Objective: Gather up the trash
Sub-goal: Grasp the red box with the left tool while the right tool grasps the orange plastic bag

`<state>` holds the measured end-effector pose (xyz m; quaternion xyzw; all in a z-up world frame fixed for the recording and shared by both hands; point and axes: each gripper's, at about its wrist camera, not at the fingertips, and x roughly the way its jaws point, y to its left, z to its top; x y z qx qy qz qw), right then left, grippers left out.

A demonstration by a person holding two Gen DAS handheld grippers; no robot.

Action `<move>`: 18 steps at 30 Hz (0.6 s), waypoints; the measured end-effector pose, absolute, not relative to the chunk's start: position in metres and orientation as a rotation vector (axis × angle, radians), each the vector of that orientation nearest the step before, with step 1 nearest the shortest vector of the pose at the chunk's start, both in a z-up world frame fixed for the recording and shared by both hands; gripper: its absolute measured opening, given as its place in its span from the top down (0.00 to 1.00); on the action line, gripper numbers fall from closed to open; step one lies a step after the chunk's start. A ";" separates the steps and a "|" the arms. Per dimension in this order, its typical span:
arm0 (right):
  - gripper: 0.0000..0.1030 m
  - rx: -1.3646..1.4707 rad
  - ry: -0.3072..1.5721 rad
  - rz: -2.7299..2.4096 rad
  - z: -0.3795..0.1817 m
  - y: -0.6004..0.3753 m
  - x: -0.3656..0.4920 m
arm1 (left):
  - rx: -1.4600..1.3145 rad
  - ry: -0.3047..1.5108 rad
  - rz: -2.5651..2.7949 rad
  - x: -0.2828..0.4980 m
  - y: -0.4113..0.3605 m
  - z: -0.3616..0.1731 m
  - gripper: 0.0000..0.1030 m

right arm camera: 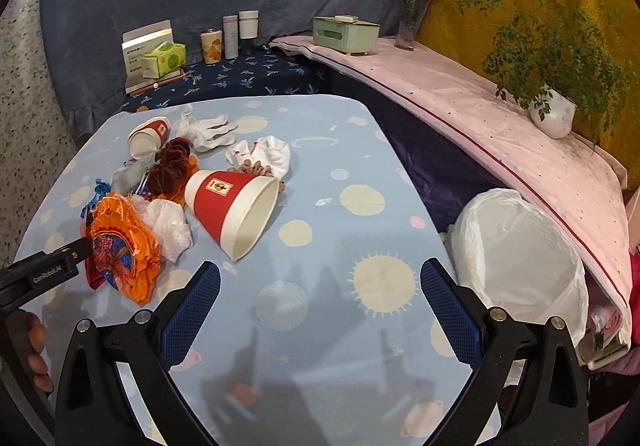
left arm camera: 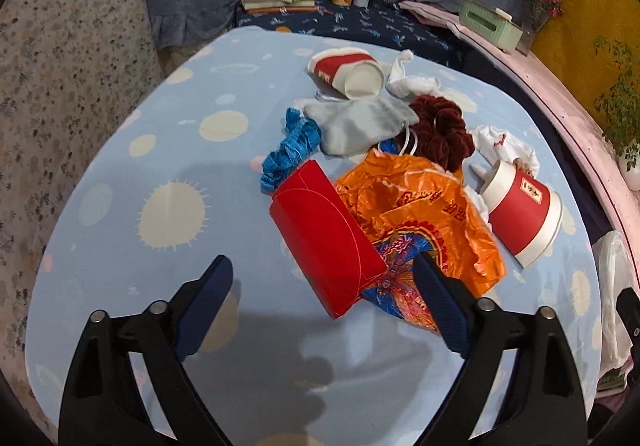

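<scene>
Lying amid litter at the table's (left arm camera: 100, 205) middle, a red box (left arm camera: 324, 242) is flanked by the left gripper's (left arm camera: 322, 278) spread jaws, while the right gripper (right arm camera: 320, 282) is held spread and empty.

Two red paper cups (left arm camera: 520, 213), one red box (left arm camera: 324, 242), one orange wrapper (left arm camera: 420, 205)

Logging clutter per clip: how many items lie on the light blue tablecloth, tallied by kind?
Red-and-white paper cups: 2
Red cardboard box: 1
Orange plastic bag: 1
Blue ribbon: 1
Grey sock: 1
White fabric pieces: 2
Dark red frilly piece: 1
Crumpled white plastic: 1
Total: 10
</scene>
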<state>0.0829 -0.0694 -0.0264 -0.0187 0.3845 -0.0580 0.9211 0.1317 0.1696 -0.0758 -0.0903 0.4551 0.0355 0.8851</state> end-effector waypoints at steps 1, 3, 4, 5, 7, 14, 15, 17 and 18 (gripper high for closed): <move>0.08 -0.040 0.791 -0.107 -0.027 -0.065 0.085 | -0.194 0.953 0.067 0.133 0.171 -0.078 0.25; 0.13 -0.041 0.796 -0.077 -0.031 -0.054 0.090 | -0.206 0.960 0.045 0.135 0.175 -0.082 0.34; 0.16 -0.040 0.801 -0.063 -0.032 -0.049 0.093 | -0.210 0.964 0.038 0.135 0.176 -0.083 0.39; 0.18 -0.037 0.807 -0.047 -0.034 -0.045 0.095 | -0.217 0.967 0.028 0.136 0.177 -0.084 0.42; 0.23 -0.026 0.820 -0.009 -0.038 -0.035 0.099 | -0.232 0.971 0.007 0.137 0.180 -0.086 0.51; 0.41 -0.015 0.871 0.091 -0.056 -0.002 0.115 | -0.242 0.966 -0.043 0.136 0.182 -0.086 0.80; 0.43 -0.015 0.882 0.102 -0.059 0.002 0.118 | -0.241 0.960 -0.048 0.135 0.182 -0.085 0.84; 0.51 -0.004 0.896 0.131 -0.063 0.010 0.121 | -0.241 0.954 -0.054 0.133 0.184 -0.083 0.90; 0.52 0.001 0.899 0.147 -0.065 0.015 0.123 | -0.242 0.952 -0.058 0.133 0.184 -0.082 0.92</move>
